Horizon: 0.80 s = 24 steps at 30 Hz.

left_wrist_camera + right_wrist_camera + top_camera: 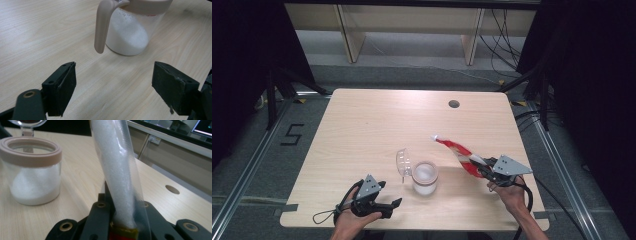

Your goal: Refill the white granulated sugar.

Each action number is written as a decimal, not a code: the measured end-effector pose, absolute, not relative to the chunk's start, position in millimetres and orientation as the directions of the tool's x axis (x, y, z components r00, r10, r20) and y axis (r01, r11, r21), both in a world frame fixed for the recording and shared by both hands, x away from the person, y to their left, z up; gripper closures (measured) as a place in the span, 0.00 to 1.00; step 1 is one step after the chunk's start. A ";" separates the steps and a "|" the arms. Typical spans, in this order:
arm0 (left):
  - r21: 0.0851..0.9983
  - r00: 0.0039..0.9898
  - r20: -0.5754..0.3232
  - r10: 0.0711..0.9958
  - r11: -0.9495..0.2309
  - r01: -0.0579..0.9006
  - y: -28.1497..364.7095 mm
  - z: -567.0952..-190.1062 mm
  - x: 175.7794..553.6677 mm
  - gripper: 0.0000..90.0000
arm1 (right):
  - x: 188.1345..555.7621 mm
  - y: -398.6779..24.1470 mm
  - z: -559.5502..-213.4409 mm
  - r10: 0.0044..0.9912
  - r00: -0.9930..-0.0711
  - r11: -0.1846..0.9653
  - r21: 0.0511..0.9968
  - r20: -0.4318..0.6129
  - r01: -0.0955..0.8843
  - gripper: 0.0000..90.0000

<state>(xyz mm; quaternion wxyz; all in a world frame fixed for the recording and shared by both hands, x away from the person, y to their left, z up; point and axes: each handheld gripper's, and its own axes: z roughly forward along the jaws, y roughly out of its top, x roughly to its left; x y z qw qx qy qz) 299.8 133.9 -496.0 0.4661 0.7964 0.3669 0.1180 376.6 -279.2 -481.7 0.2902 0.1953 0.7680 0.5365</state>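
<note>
the right hand-held gripper (486, 170) is clenched on the lower end of a red-and-white bag (458, 150) of white granules, which slants away from it toward 10 o'clock above the table (362, 125), its tip in the air. the jar (424, 178), part-filled with white granules, stands on the table at 9 o'clock from that gripper, near but apart from the bag, with its clear hinged lid (402, 163) swung open on its 10 o'clock side. the left hand-held gripper (393, 206) is released, jaws wide apart and empty, resting at 8 o'clock from the jar.
</note>
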 end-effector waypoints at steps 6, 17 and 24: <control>0.828 0.707 -0.141 0.693 -0.309 0.468 135.1 -495.4 300.1 0.21 | 381.3 -288.7 -487.5 0.638 -0.743 0.315 0.949 -0.205 0.009 0.96; 0.830 0.694 -0.161 0.702 -0.284 0.480 133.9 -495.6 298.7 0.21 | 379.2 -290.7 -493.0 0.643 -0.739 0.308 0.951 -0.201 0.009 0.96; 0.826 0.692 -0.144 0.708 -0.298 0.477 135.0 -494.8 298.5 0.21 | 377.0 -299.7 -497.1 0.650 -0.738 0.295 0.955 -0.181 0.025 0.96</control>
